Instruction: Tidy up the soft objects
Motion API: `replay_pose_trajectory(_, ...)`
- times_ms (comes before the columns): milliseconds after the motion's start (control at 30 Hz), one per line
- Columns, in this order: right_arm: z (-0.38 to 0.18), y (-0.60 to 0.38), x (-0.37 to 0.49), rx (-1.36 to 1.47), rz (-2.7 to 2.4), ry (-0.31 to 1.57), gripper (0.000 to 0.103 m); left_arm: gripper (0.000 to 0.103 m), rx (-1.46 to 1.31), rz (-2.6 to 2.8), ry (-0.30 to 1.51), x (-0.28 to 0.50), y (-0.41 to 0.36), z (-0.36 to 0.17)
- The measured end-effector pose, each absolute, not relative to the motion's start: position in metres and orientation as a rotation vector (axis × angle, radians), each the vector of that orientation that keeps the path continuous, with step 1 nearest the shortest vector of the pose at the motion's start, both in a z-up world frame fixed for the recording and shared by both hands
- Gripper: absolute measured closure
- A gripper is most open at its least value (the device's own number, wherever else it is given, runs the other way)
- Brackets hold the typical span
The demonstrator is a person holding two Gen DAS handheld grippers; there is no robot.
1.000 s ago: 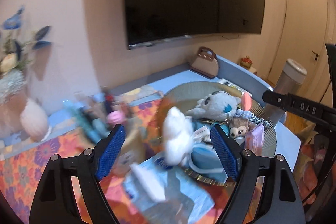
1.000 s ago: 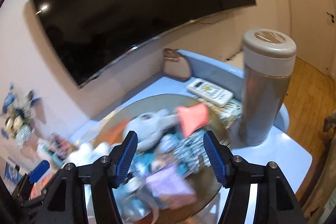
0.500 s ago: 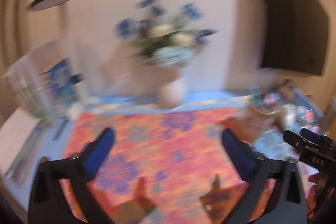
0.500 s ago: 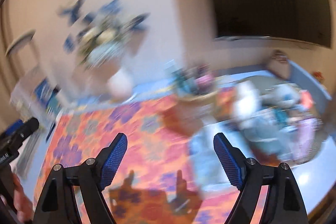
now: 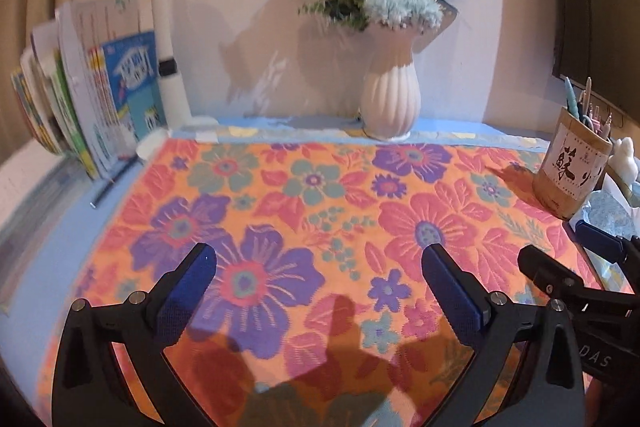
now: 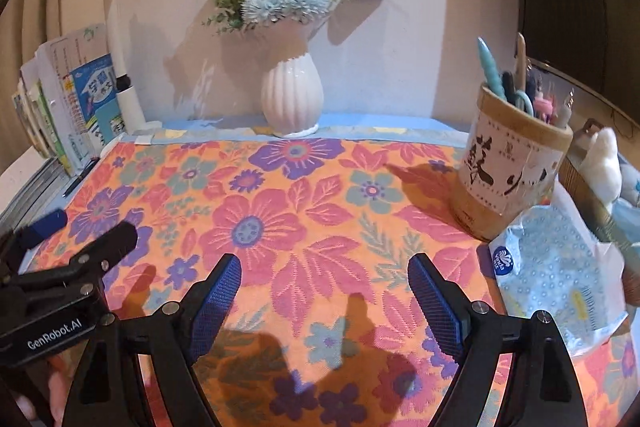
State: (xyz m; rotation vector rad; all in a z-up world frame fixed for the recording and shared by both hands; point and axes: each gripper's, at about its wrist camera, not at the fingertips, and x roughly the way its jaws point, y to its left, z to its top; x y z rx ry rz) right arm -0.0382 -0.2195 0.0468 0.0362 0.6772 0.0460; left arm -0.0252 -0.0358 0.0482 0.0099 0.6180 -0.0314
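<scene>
White plush toy (image 6: 602,163) far right — behind pen holder (image 6: 508,163), right tool (image 6: 324,291) gaping, empty

"GenRobot.AI" is printed in white on the black body of the left gripper (image 6: 52,329). "DAS" stands on the right gripper (image 5: 596,361) body. The blue tissue pack (image 6: 560,275) carries a round "Vinda" logo. The bamboo pen holder (image 6: 508,171) shows large brushed Chinese characters, illegible.
</scene>
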Motion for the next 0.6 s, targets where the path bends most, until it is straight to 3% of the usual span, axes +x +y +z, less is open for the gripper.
replay_pose_trajectory(100, 0.044, -0.224, -0.036, 0.068, 0.035, 0.673, 0.019, 0.001, 0.004, -0.033, 0.635, -0.022, -0.034, 0.043)
replay_pose_trajectory(333, 0.046, -0.212, -0.042, 0.006, 0.017, 0.635, 0.006, 0.001, -0.032, -0.036, 0.594, -0.028, -0.027, 0.045)
replay_pose_trajectory(600, 0.046, -0.21, -0.043, -0.008, 0.009, 0.634, 0.005, 0.001, -0.029, -0.015, 0.595, -0.028, -0.027, 0.045)
